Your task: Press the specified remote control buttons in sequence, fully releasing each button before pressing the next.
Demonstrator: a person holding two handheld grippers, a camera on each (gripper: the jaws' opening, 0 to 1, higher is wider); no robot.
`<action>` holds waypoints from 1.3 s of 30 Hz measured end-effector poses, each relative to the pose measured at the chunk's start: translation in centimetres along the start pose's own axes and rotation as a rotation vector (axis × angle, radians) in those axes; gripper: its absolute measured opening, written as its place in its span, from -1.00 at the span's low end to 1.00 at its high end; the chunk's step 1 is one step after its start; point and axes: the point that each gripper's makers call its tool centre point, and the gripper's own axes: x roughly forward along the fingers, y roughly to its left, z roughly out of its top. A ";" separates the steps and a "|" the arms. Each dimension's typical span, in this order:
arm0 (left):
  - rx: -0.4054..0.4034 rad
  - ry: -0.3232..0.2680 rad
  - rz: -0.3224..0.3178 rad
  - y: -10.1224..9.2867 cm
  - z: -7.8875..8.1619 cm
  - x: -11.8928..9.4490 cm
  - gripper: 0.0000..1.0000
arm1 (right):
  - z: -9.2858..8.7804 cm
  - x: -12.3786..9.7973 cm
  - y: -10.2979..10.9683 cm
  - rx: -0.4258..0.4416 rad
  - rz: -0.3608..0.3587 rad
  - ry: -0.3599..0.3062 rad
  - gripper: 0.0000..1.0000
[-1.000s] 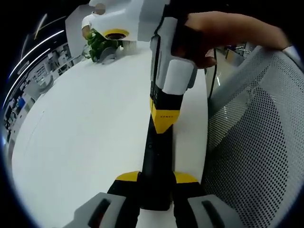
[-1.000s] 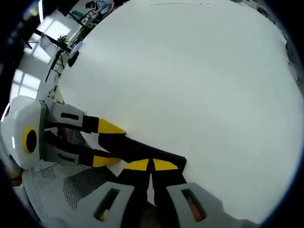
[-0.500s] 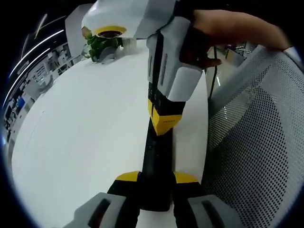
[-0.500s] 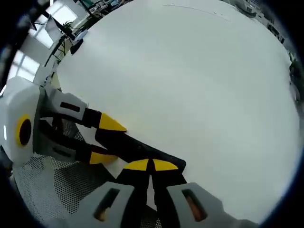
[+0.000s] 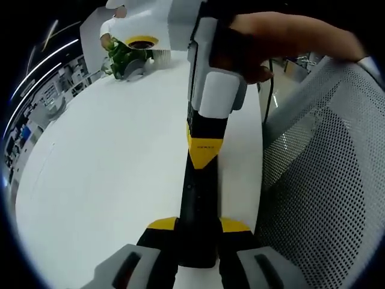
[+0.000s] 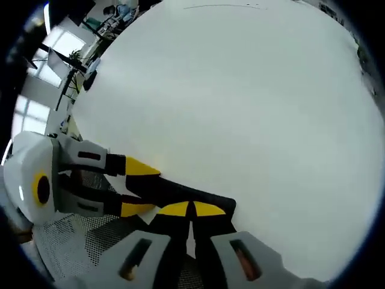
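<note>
We are clamping the black remote control by its near end in the left gripper, over the white table. Its long axis is running straight away from us. The right gripper, jaws pressed together, is bearing its tip on the far half. We are judging a press underway; buttons are hidden, so progress is unclear.

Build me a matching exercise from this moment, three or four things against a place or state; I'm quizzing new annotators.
Things:
1. remote control
2. right gripper
3. mesh chair
4. green plant

Places or states:
A. far end of the white table
B. beside the table edge
C. clamped in the left gripper
D. tips shut, on the remote

Pairs: 1-C, 2-D, 3-B, 4-A
</note>
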 end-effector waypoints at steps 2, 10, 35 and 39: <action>0.001 -0.002 0.000 -0.1 0.0 0.0 -0.52 | 0.4 -0.2 -0.1 0.014 0.007 -0.025 -1.00; 0.002 -0.008 -0.001 -0.2 0.1 0.0 -0.51 | 0.2 -0.4 -0.6 -0.028 -0.010 -0.028 -0.90; 0.002 -0.022 0.001 -0.3 0.3 0.0 -0.51 | -1.5 0.5 0.4 -0.210 -0.118 0.068 -1.00; -0.004 -0.037 -0.003 -0.3 0.3 0.1 -0.50 | -1.5 0.5 0.2 -0.247 -0.142 0.056 -1.00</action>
